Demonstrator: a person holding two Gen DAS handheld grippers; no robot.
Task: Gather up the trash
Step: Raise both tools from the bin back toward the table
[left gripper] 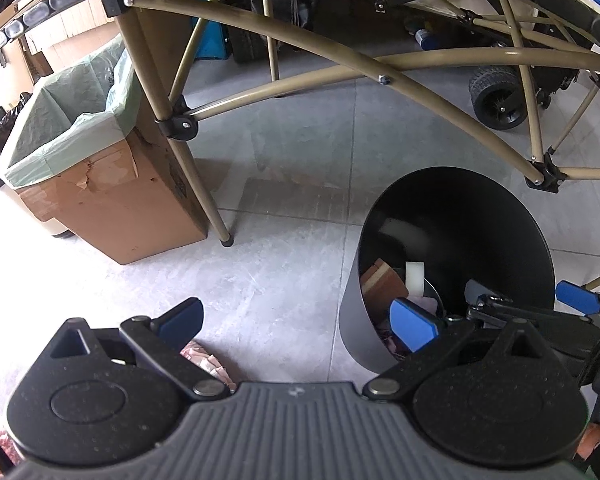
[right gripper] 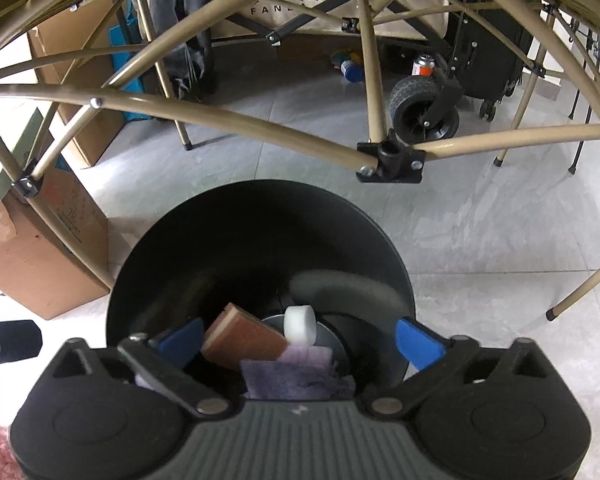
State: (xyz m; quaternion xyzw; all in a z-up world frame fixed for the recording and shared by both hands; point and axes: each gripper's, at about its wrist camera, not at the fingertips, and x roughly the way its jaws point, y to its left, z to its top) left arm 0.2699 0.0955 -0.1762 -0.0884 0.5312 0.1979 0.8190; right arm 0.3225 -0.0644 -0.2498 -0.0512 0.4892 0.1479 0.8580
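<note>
Grey tiled floor [right gripper: 480,220] under a tan folding frame [right gripper: 220,120]. Black bin [right gripper: 260,240] taken as landmark: brown block [right gripper: 242,338], white roll [right gripper: 299,320], purple cloth [right gripper: 296,376] seen inside. Right gripper [right gripper: 300,344] spread wide, empty, above its mouth. Left gripper [left gripper: 296,320] wide, empty, left of bin. Crumpled pink wrapper [left gripper: 208,364] on floor beside bin judged light, soft; best pinched at a raised fold.

left wrist view looks down beside the black bin [left gripper: 456,264]; right wrist view faces straight into it [right gripper: 260,260], nearer.

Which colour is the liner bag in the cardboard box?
Pale green liner bag, seen best in the left wrist view.
</note>
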